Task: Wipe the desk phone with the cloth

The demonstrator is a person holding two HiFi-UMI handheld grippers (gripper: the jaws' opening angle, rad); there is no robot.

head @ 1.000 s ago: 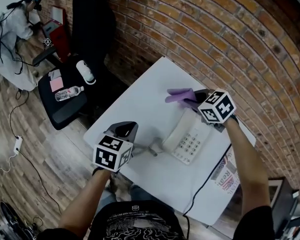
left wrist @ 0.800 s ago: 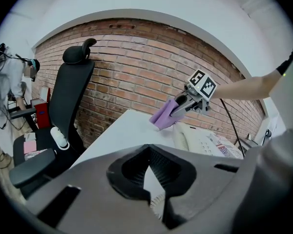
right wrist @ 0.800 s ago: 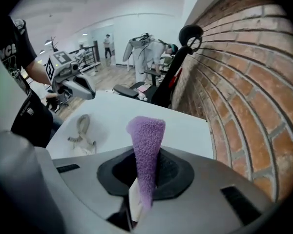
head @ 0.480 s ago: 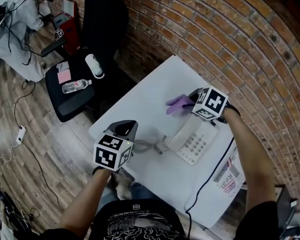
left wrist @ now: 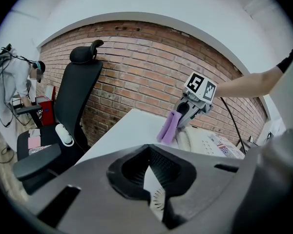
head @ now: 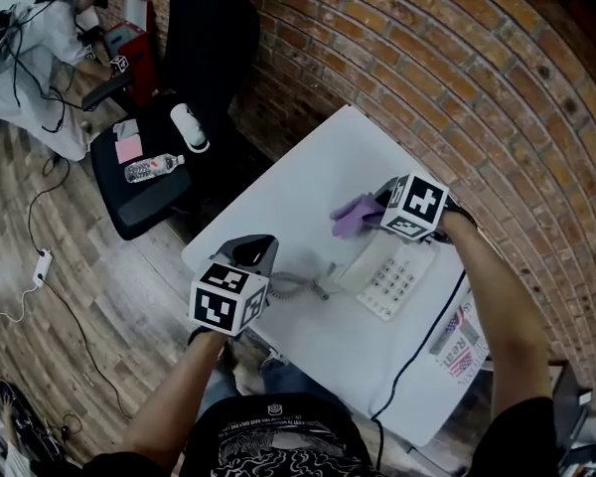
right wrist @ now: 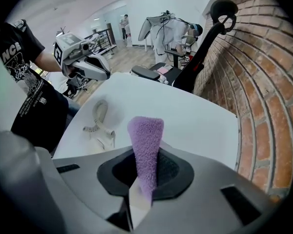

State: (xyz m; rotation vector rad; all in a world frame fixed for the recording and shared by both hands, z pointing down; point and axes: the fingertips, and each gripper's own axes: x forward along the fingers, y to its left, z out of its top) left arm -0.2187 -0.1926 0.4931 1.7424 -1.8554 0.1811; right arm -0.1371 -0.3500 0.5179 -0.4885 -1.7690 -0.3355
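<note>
— Since the earlier picture, has something moved?
— Yes. The right gripper [head: 377, 210] with the purple fluffy cloth [head: 353, 217] has come a little lower, closer to the cream-white desk phone with the keypad [head: 395, 276]. The left gripper [head: 255, 256] has stayed near the front edge of the white rectangular table [head: 288, 192].
— How do the right jaws stand?
— They are pressed on the cloth. In the right gripper view it stands between them as a narrow folded strip, and its free end goes out past the tips.
— Does the cloth touch the phone?
— It hangs just beside the far end of the pale handset [head: 361, 261]. If they touch, I cannot tell.
— And the left jaws?
— They are drawn together to a thin slit, and nothing is gripped. Through the slit shows a piece of the grey coiled cord [head: 296, 286], which lies on the table between the left gripper and the phone.
— Where exactly is the phone?
— On the right part of the table, keypad up, with the handset on the side toward the left gripper. Printed papers [head: 455, 338] lie just beside it. A red brick wall [head: 427, 78] is behind the table, and a black office chair [head: 129, 207] stands to the left.
</note>
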